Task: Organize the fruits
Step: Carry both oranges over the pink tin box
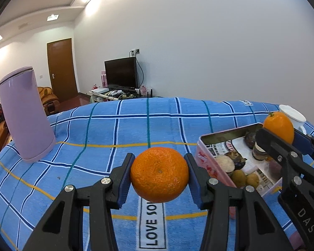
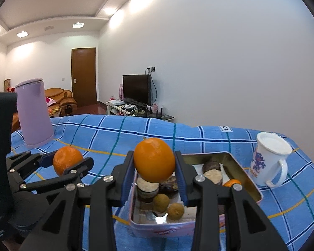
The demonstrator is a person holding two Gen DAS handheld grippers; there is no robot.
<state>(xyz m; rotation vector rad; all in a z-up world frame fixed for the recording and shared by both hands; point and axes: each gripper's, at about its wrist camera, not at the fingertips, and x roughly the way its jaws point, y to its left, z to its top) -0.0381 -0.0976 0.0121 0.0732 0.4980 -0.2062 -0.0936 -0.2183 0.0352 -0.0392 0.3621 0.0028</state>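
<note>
L gripper clamps mandarin, R gripper clamps orange over tin. Tin part-filled; I've both left to place.

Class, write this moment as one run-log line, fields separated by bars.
left gripper: shut on mandarin, above cloth | right gripper: shut on orange, above tin | tin: holds small fruits

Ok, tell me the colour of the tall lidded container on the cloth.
Pale lilac tall container; clearest in the left wrist view.
</note>
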